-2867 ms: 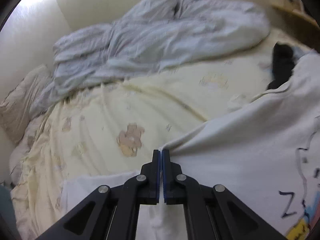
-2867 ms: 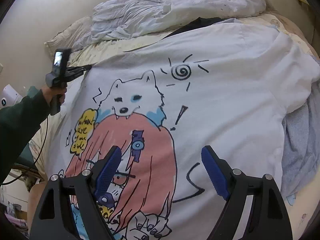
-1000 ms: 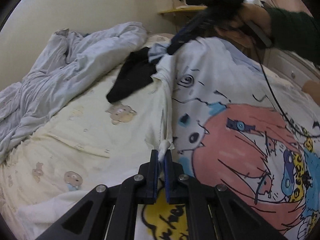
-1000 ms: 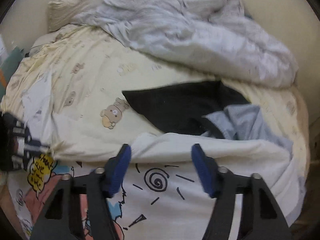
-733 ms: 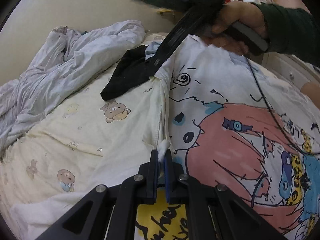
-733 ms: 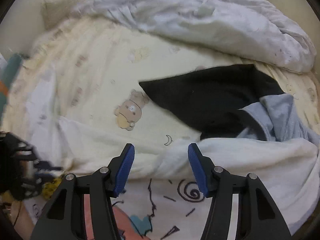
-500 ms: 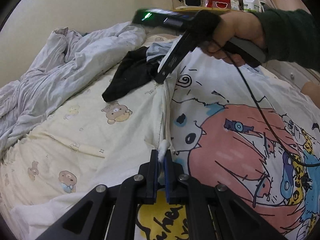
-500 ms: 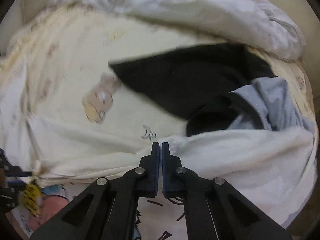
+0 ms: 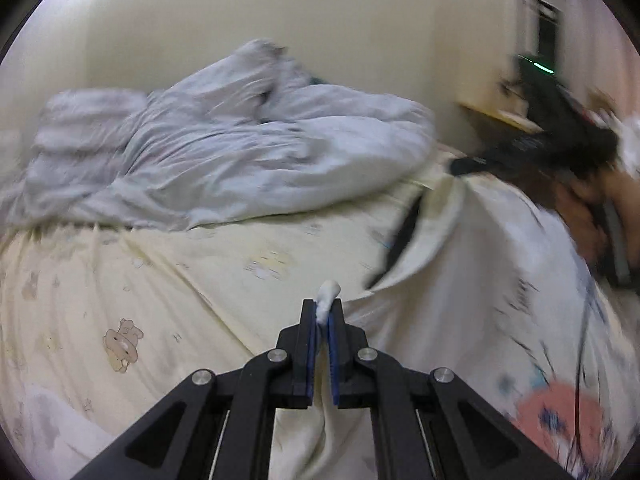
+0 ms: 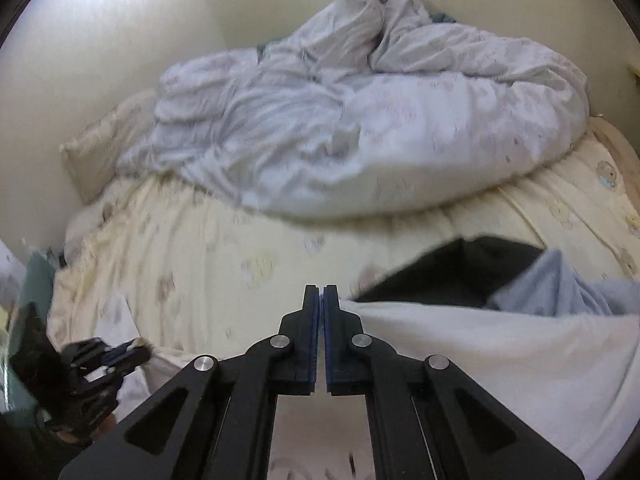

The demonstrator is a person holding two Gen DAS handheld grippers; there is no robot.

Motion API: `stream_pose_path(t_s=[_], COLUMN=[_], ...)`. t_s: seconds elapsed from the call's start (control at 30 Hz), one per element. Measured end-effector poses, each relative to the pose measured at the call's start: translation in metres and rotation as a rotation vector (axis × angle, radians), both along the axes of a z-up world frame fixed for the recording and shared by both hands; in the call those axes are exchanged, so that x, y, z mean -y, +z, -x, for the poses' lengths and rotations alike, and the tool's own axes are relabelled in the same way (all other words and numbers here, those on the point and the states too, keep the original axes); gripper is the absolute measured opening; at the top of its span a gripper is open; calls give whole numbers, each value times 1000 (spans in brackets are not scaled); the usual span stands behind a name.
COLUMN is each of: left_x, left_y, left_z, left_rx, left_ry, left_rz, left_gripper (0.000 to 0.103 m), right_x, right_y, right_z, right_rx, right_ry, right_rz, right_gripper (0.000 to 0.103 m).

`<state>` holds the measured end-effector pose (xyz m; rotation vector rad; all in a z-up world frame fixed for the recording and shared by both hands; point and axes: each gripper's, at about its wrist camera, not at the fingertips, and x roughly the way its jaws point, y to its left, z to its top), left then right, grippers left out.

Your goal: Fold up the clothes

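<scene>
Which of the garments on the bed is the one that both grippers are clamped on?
The white printed T-shirt: the left gripper and right gripper each pinch its edge. The black garment and grey garment lie untouched beyond it.

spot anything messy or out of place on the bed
Yes: a crumpled grey duvet is heaped at the far side, and a black garment and a grey garment lie rumpled beside the white t-shirt.

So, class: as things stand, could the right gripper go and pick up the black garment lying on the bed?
Probably not yet. The right gripper is shut on the white T-shirt, so it would have to let go first. The black garment lies just beyond it, uncovered apart from the grey garment at one side.
</scene>
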<state>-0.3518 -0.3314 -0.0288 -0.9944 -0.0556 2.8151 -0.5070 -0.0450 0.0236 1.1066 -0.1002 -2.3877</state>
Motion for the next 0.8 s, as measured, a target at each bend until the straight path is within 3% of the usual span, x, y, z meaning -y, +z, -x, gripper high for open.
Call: stream_pose_path(t_s=[0.1, 0.23, 0.37, 0.43, 0.57, 0.67, 0.77, 0.8], left_x=[11, 10, 6, 3, -1, -4, -4, -4], left_y=[-16, -48, -60, -65, -70, -72, -72, -73], left_z=[35, 60, 60, 60, 60, 60, 59, 59], left_rx=[80, 184, 196, 213, 244, 258, 263, 263], left_ry=[85, 131, 132, 127, 125, 120, 108, 104], left_rz=[0, 71, 106, 126, 144, 152, 159, 162], left_gripper=[5, 5, 5, 5, 5, 5, 5, 5], right_x=[-2, -14, -12, -12, 1, 19, 26, 27], right_y=[0, -21, -34, -41, -60, -79, -97, -101], right_z=[12, 41, 46, 48, 53, 59, 62, 61], right_rx=[-50, 34, 49, 56, 88, 87, 66, 60], right_ry=[-59, -34, 61, 109, 235, 295, 325, 350], right_rz=[1, 45, -126, -211, -307, -396, -518, -534], right_gripper=[2, 6, 9, 24, 38, 61, 62, 53])
